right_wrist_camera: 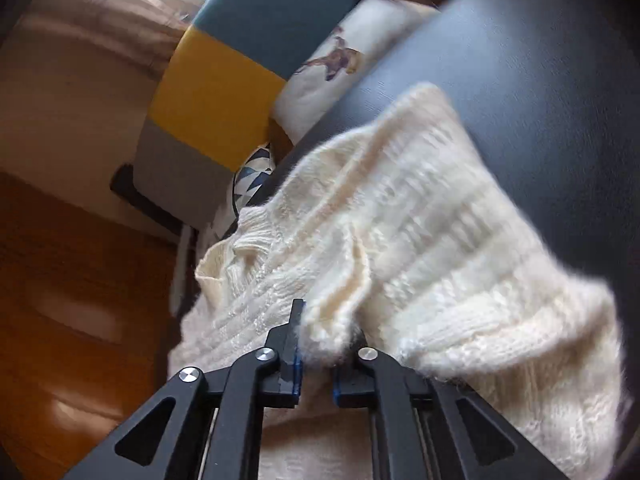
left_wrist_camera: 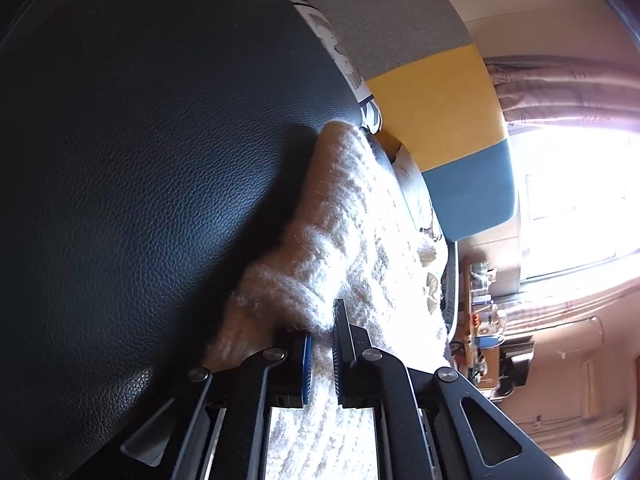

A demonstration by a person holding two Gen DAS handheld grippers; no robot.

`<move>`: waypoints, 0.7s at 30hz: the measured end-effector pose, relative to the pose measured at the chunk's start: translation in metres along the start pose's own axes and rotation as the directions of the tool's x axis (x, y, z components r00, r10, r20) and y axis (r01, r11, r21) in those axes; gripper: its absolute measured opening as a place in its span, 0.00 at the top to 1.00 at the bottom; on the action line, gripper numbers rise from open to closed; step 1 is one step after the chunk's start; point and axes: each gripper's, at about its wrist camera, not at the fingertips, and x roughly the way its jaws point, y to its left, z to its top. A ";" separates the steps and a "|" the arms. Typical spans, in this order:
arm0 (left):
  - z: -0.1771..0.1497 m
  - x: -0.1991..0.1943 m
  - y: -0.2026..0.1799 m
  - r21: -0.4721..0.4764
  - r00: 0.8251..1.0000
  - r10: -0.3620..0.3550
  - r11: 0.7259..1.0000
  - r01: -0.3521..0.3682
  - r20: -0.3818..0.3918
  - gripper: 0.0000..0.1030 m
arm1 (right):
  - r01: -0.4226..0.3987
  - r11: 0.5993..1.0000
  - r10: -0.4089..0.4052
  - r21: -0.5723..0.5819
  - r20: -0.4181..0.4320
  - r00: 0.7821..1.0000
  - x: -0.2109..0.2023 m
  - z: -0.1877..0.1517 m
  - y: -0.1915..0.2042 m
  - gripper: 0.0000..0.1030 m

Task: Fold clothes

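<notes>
A cream, fuzzy knitted sweater (left_wrist_camera: 344,224) lies on a black leather surface (left_wrist_camera: 140,160). My left gripper (left_wrist_camera: 320,340) is shut on a fold of the sweater, with knit bunched between its blue pads. In the right wrist view the same sweater (right_wrist_camera: 440,232) spreads over the black leather surface (right_wrist_camera: 560,80), partly doubled over. My right gripper (right_wrist_camera: 316,344) is shut on a bunched edge of the sweater, and the cloth hides its right fingertip.
A cushion in grey, yellow and teal stripes (left_wrist_camera: 436,100) stands behind the leather surface, and it also shows in the right wrist view (right_wrist_camera: 224,92). A white printed pillow (right_wrist_camera: 332,76) leans beside it. A bright window (left_wrist_camera: 580,200) and a cluttered shelf (left_wrist_camera: 484,320) lie to the right. Wooden floor (right_wrist_camera: 72,300) is at the left.
</notes>
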 end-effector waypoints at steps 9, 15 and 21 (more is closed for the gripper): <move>-0.008 0.007 -0.016 0.132 0.999 0.041 0.990 -0.039 -0.014 0.92 | 0.262 0.922 -0.271 -0.286 0.009 0.963 0.017 0.019 0.022 0.92; -0.011 0.002 -0.013 0.158 0.998 0.065 0.986 -0.060 -0.027 0.92 | 0.201 0.960 -0.205 -0.194 -0.002 0.979 0.016 0.010 0.000 0.90; -0.007 -0.027 0.009 0.107 0.996 -0.021 0.994 0.030 -0.088 0.87 | 0.143 0.986 -0.141 -0.083 0.029 0.990 -0.014 0.015 -0.013 0.79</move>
